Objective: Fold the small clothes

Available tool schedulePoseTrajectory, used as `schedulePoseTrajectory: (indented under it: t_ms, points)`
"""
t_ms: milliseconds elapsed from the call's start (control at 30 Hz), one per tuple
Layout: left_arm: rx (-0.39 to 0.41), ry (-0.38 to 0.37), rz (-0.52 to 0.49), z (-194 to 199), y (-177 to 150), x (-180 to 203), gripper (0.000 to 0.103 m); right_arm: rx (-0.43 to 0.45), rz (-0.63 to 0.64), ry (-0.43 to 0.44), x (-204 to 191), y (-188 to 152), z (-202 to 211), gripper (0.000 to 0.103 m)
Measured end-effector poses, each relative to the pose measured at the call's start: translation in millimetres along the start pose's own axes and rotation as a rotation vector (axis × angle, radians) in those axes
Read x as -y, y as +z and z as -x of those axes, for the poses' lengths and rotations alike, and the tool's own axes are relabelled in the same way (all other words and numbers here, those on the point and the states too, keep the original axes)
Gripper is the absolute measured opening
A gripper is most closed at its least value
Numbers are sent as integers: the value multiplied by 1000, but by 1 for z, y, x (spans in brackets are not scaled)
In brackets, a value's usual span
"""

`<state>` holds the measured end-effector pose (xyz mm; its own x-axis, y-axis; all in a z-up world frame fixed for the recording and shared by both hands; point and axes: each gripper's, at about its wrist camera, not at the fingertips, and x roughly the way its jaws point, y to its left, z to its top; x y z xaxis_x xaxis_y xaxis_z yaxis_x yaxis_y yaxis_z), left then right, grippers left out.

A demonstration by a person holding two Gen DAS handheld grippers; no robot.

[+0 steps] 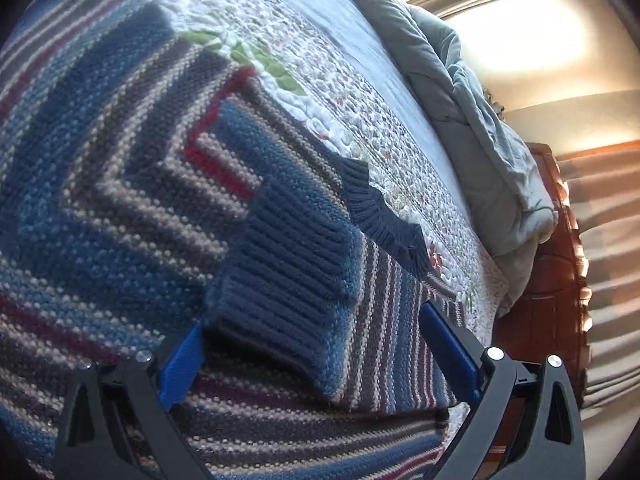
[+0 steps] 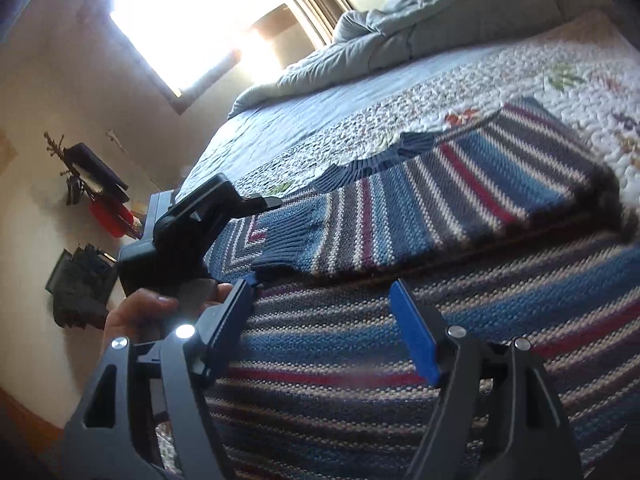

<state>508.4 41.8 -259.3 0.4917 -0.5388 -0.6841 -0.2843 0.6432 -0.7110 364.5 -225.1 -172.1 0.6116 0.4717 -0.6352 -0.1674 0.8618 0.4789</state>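
I judge that I am in the middle of the fold: the striped knit sweater (image 1: 120,184) lies flat on the quilt (image 1: 320,80) of the bed, near its front edge, and one sleeve is already laid across the body, with its ribbed cuff (image 1: 288,256) resting on top. My left hand-held gripper (image 1: 320,344) is wide open with its blue pads on both sides of this cuff, and I see no pressing on the knit, so it holds nothing. My right hand-held gripper (image 2: 324,328) is also open, well apart in the jaws and empty, above the striped body close to the bed's front edge. The next move, I think, calls for taking the lower hem or the other side of the sweater and bringing it over the middle, without dragging the folded sleeve out of place. In the right view the left hand-held gripper and the hand (image 2: 136,316) holding it are just beside my right one, so the two could collide. The crumpled grey duvet (image 2: 400,28) lies at the far edge of the bed, well apart.
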Motion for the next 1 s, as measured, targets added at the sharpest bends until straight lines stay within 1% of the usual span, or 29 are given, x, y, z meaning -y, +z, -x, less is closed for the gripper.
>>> schedulePoseTrajectory:
  t_ms: [67, 100, 133, 167, 200, 267, 300, 367, 467, 533, 700, 867, 1000]
  points:
    - [-1, 29, -41, -2, -3, 6, 98, 16, 35, -16, -4, 0, 3, 72]
    - [-3, 51, -60, -3, -3, 9, 96, 21, 48, -24, -6, 0, 4, 72]
    - [-3, 78, -77, -4, -4, 11, 91, 22, 55, -25, -5, -1, 4, 72]
    - [0, 108, -92, -4, -4, 14, 82, 21, 59, -22, -6, -1, 4, 72]
    - [7, 141, -109, -3, -5, 17, 75, 21, 60, -17, -6, -1, 4, 72]
    - [5, 184, -144, -4, -8, 22, 43, 21, 68, -18, -7, -1, 3, 72]
    - [2, 200, -151, -5, -9, 23, 38, 20, 72, -17, -8, -1, 3, 72]
    - [9, 218, -148, -2, -9, 19, 20, 20, 74, -13, -8, -1, 2, 72]
    - [20, 197, -135, 5, -5, 15, 12, 16, 73, -12, -8, -2, 0, 72]
    - [30, 184, -147, 10, -5, 17, 9, 13, 73, -13, -8, -2, -1, 72]
    - [63, 176, -211, 24, -4, 33, 8, 4, 73, -12, -8, -4, -4, 72]
    - [103, 168, -268, 39, 7, 50, 8, -5, 76, -9, -9, -5, -6, 72]
    - [112, 174, -289, 51, 15, 46, 8, -13, 77, -5, -10, -6, -8, 72]
